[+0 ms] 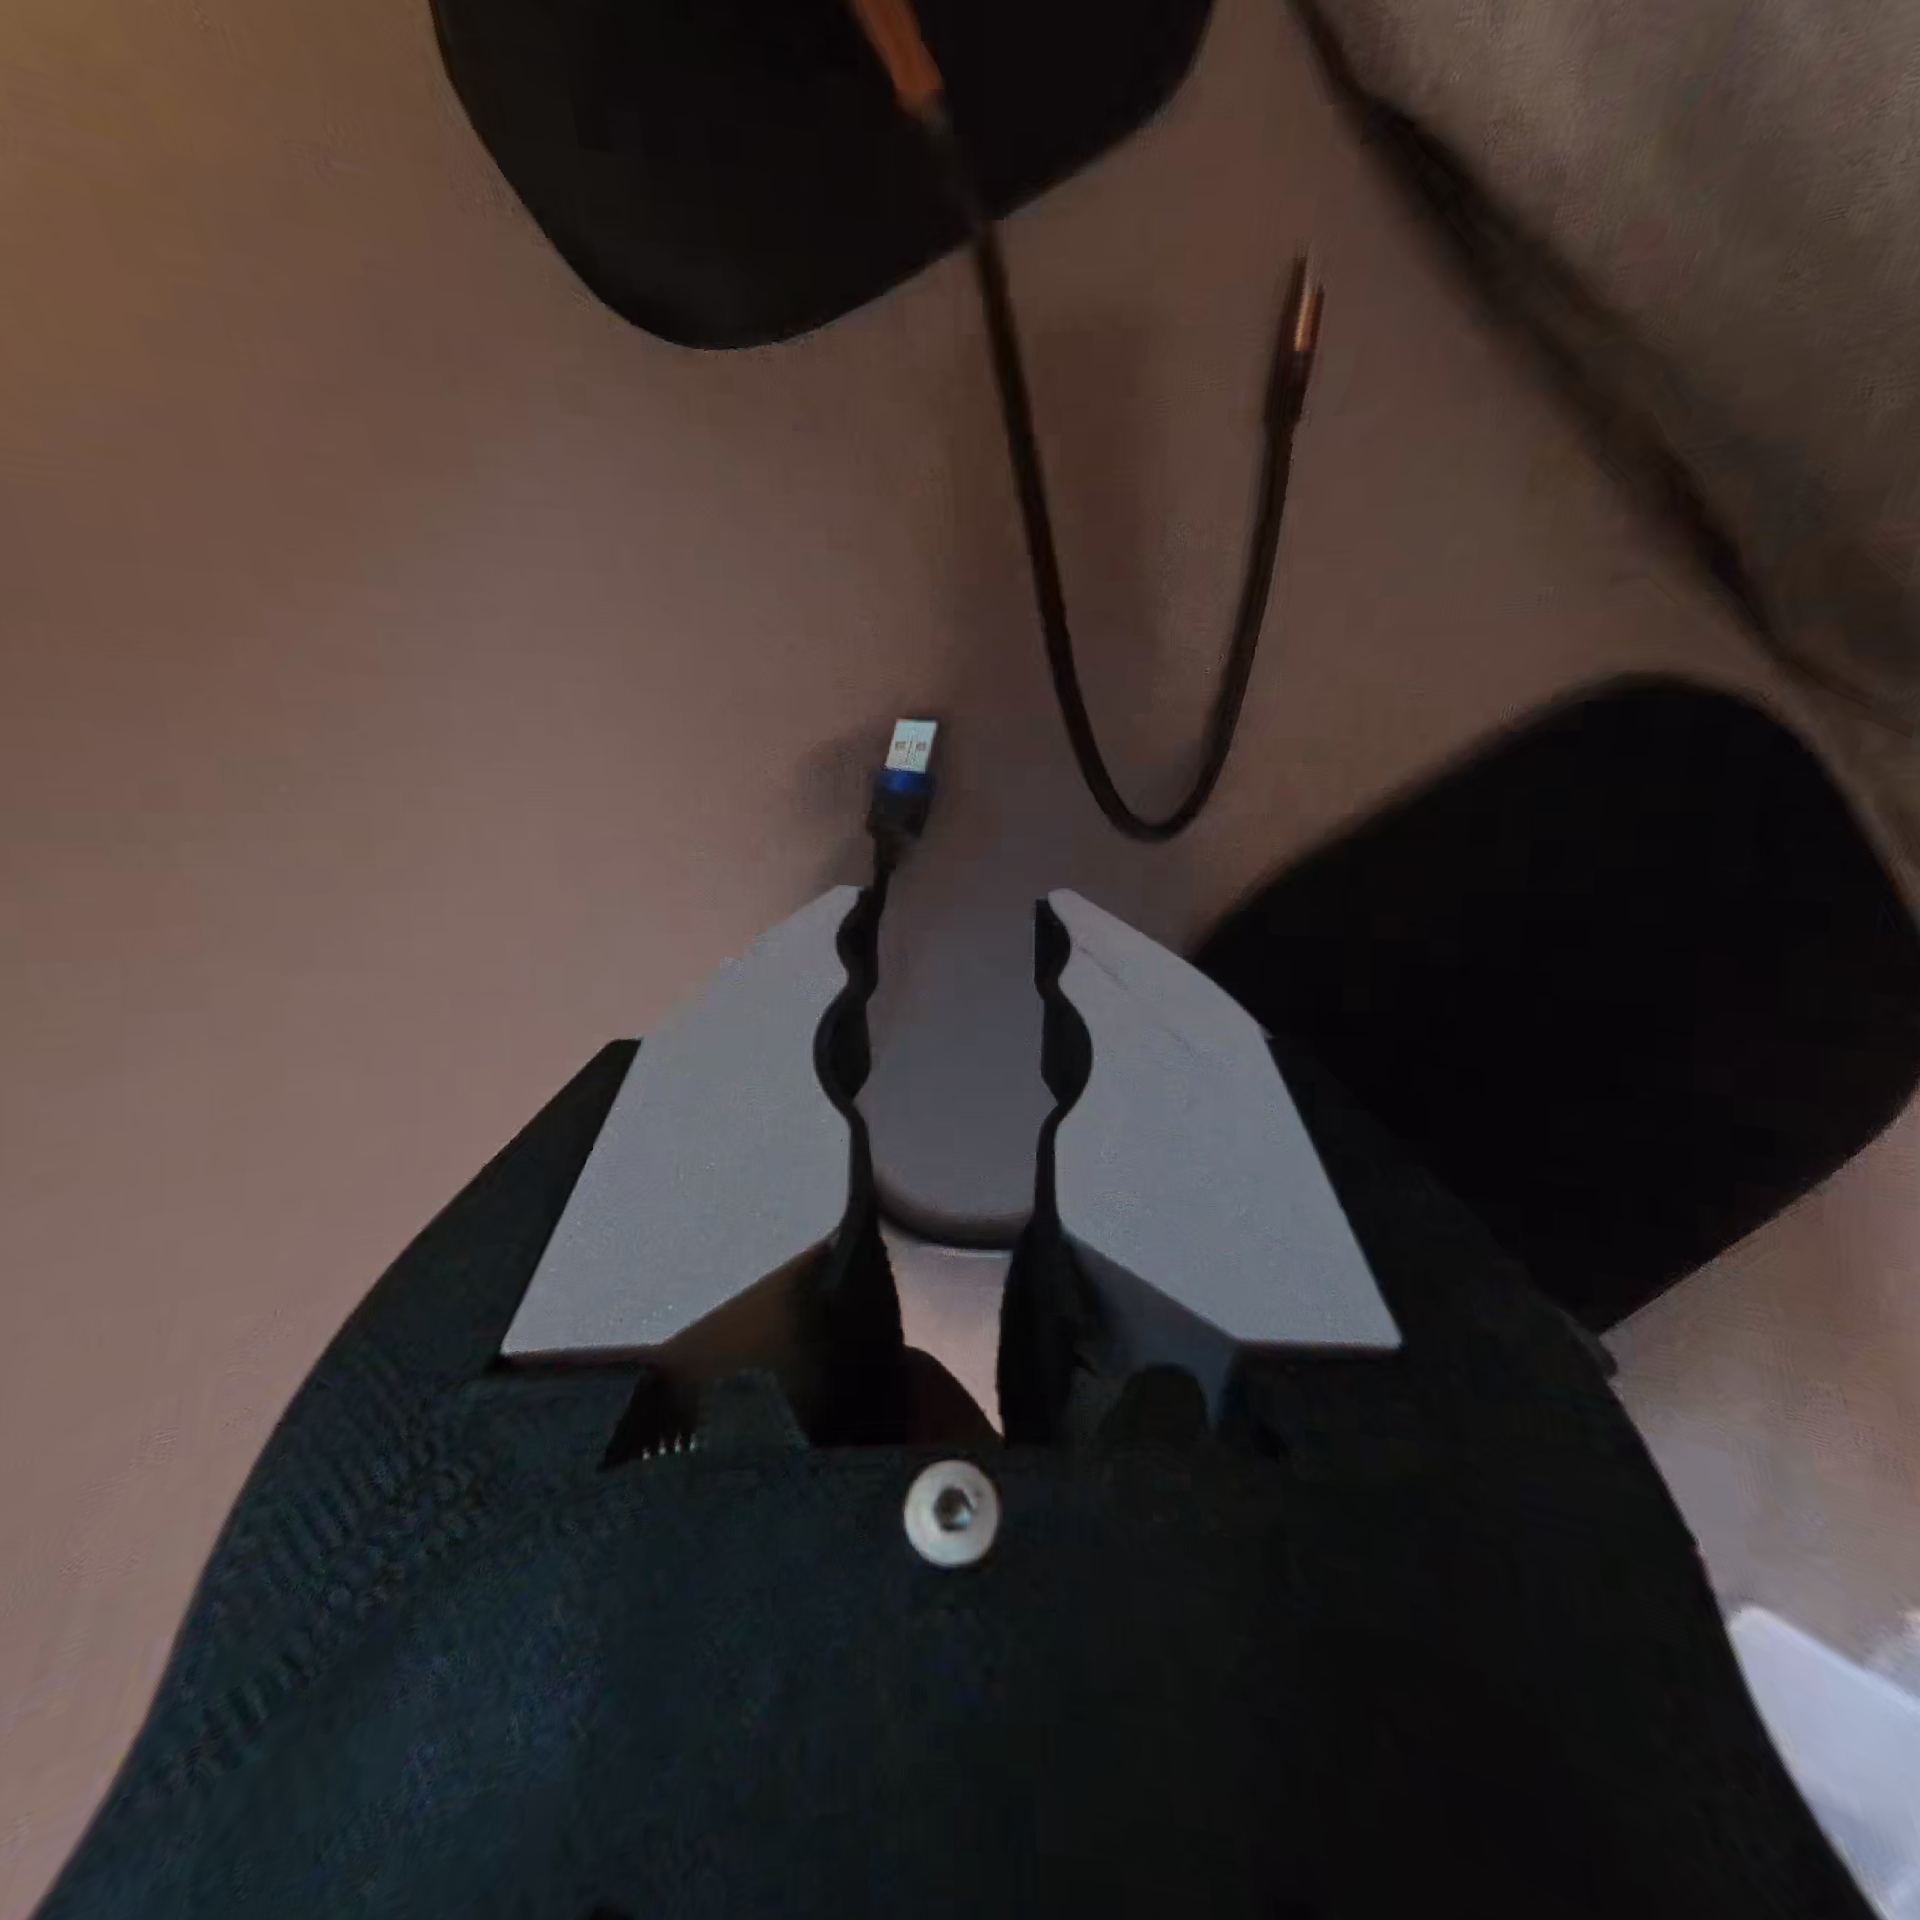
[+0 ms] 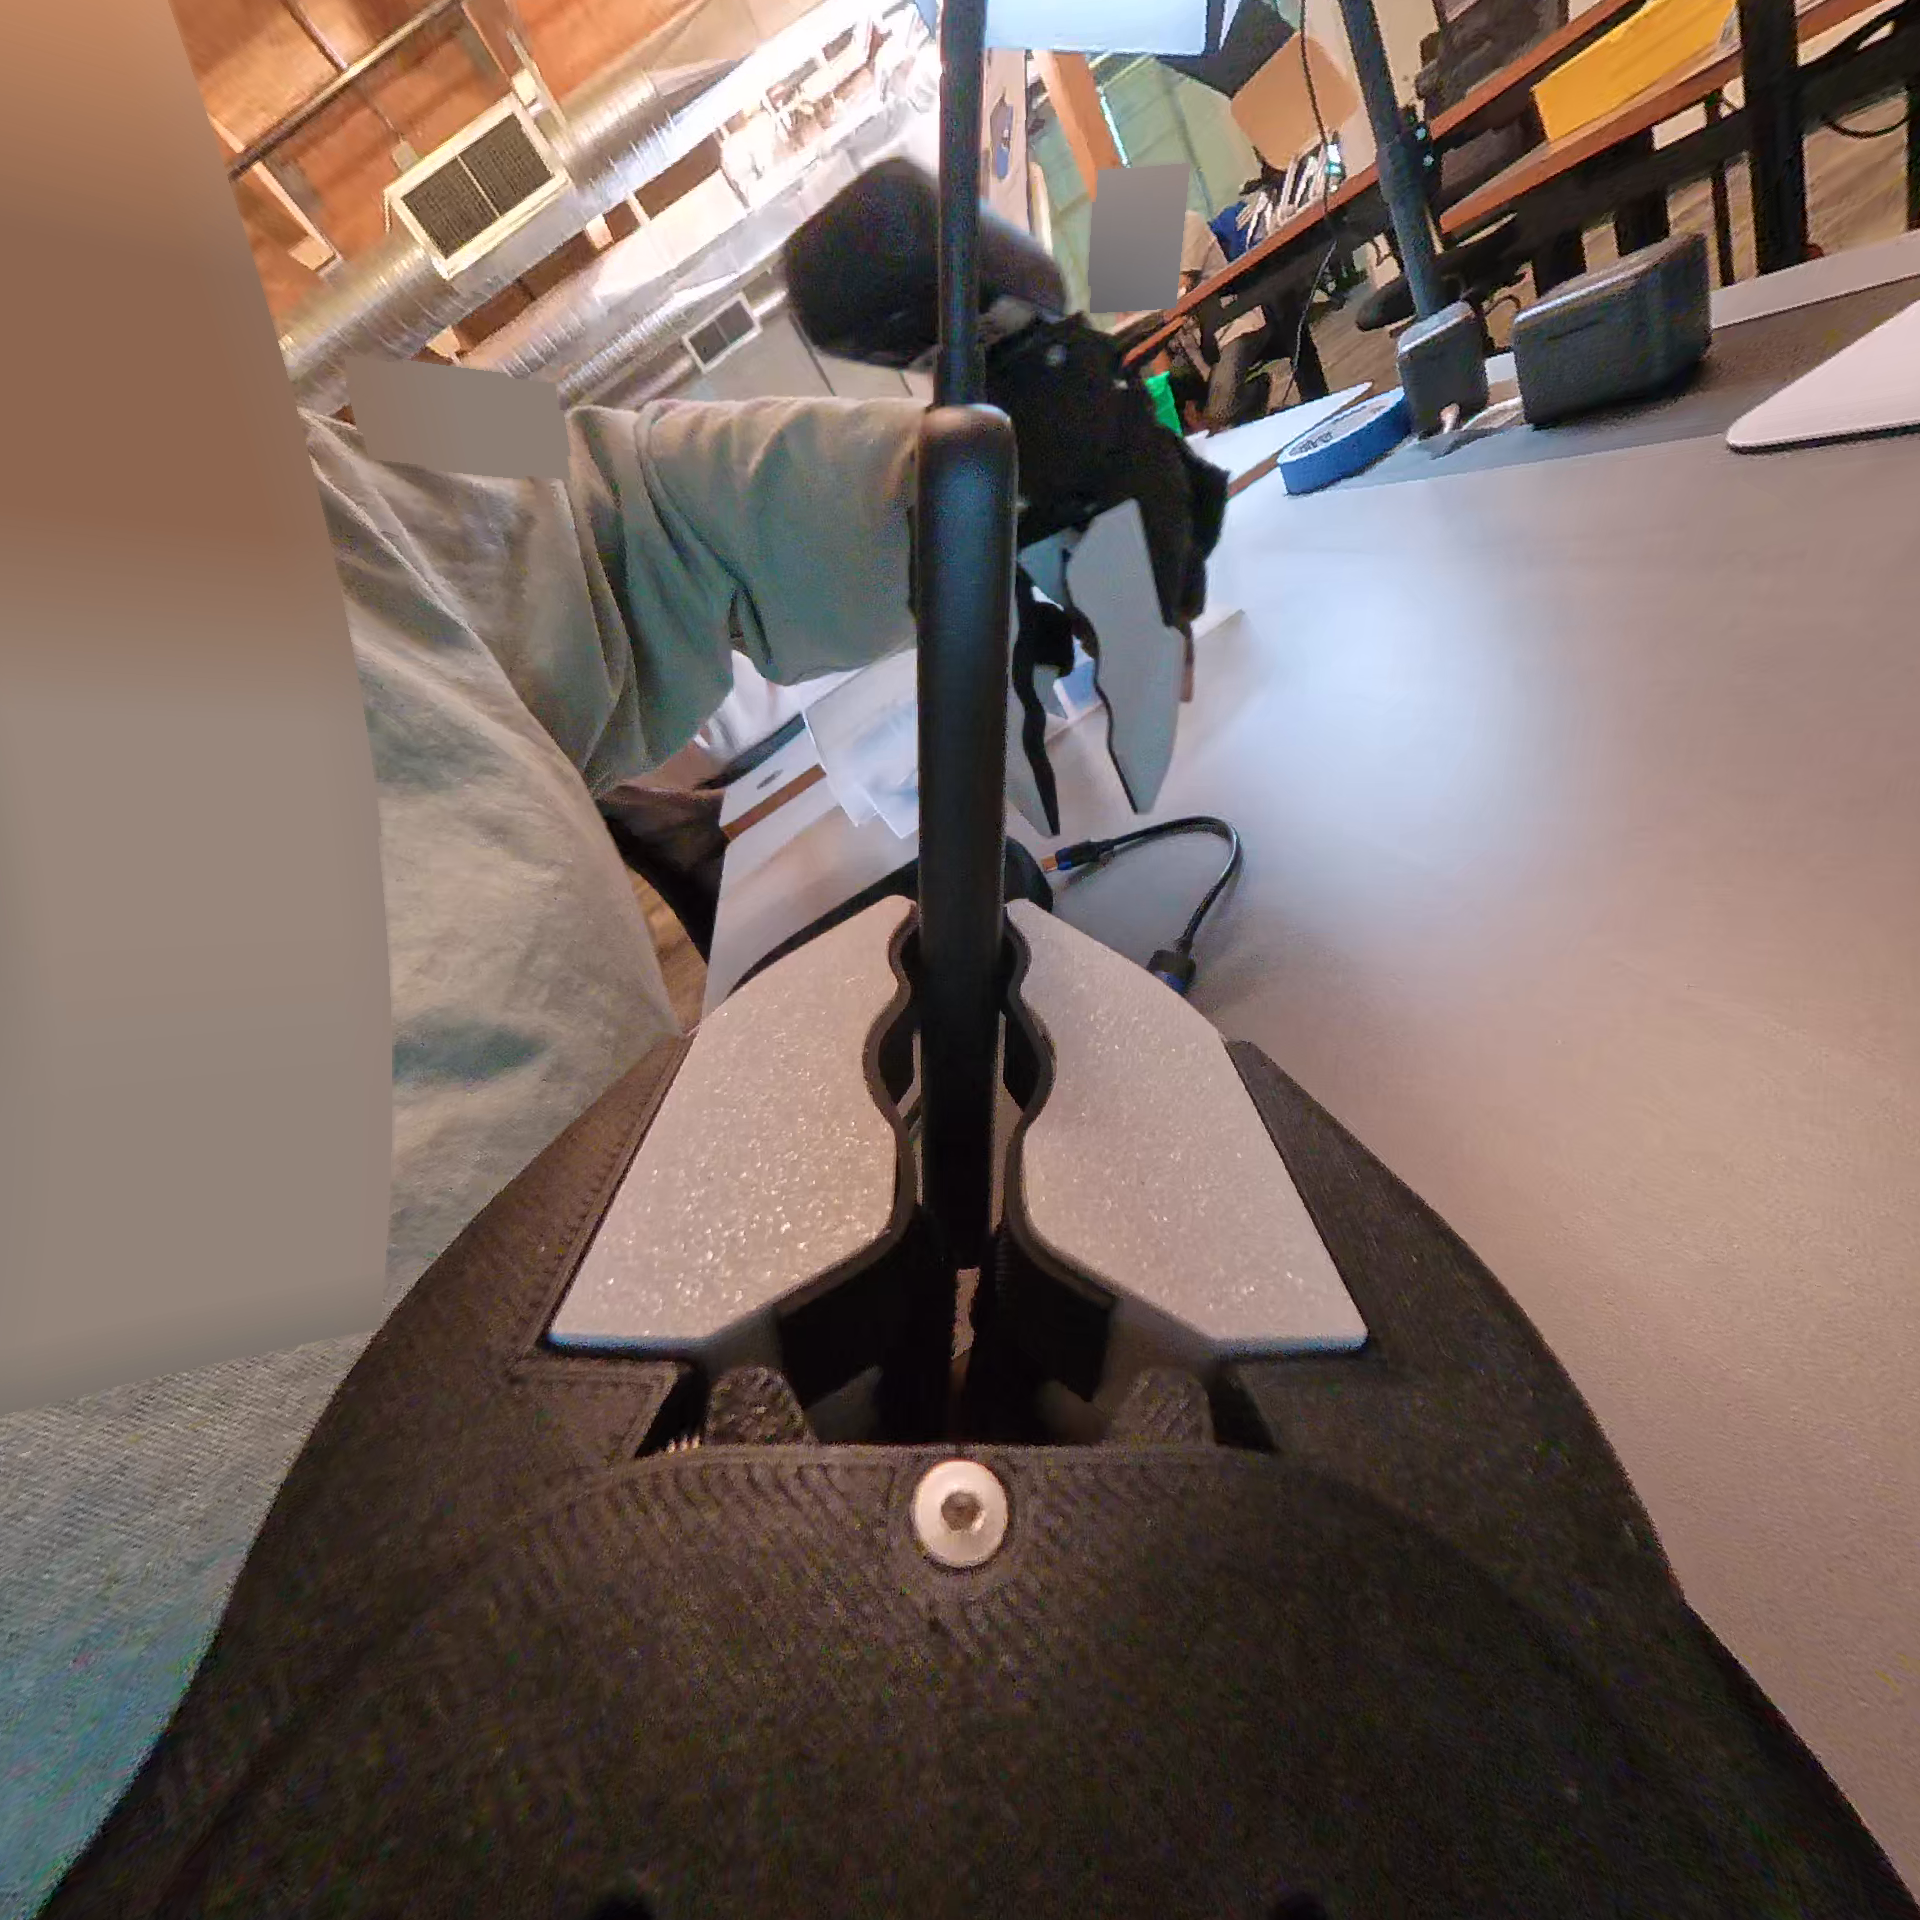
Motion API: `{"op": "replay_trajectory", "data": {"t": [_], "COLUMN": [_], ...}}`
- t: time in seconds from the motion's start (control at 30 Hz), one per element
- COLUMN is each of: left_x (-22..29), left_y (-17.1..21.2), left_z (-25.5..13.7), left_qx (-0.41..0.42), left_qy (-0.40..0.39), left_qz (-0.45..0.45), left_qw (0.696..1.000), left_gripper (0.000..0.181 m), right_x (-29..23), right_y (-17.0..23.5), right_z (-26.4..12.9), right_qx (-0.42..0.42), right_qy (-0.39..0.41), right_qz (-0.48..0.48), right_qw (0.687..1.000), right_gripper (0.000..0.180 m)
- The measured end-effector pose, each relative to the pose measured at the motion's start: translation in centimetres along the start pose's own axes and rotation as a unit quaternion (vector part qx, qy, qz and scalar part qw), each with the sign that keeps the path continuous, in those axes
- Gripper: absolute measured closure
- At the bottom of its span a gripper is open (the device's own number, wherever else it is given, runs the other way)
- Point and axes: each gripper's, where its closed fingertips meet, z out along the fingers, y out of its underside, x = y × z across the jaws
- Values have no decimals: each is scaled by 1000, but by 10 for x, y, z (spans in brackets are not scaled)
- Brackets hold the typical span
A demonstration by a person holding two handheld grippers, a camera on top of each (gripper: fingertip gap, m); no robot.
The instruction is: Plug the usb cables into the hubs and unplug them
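We find the blue USB plug [image 1: 910,767] just ahead of the spread left tongs [image 1: 948,914], long axis pointing away; right tongs [image 2: 958,930] pinch a black hub [image 2: 961,675].

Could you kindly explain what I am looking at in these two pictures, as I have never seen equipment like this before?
There is no robot here. A person holds a hand-held clamp in each hand, each with two grey fingers on a black body and a camera looking forward along them.

The left wrist view looks down past the left gripper. Its jaws stand apart and grip nothing. Just ahead on the grey table lies a thin black cable with a blue-collared silver USB plug. Farther off lies a looped black cable with a copper-coloured plug.

The right wrist view looks across the table. The right gripper is shut on a slim black slab with rounded edges, probably a hub seen edge-on. Behind it, the person's pale green sleeve leads to the left gripper.
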Motion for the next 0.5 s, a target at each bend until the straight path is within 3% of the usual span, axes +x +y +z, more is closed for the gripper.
{"op": "replay_trajectory", "data": {"t": [0.1, 0.43, 0.5], "left_x": [-4, -20, -19], "left_y": [5, 14, 14], "left_z": [20, 47, 50], "left_qx": [-27, -79, -70], "left_qy": [34, -19, -33], "left_qz": [-20, 67, 80], "left_qw": [999, 994, 994], "left_gripper": [153, 156, 165], "right_x": [0, 0, 0], "right_y": [2, -1, -2], "right_z": [2, -2, -2], "right_qx": [-9, 8, 9], "right_qy": [-1, -8, -11], "right_qz": [-2, 4, 6], "right_qw": [1000, 1000, 1000], "right_gripper": [167, 167, 167]}}
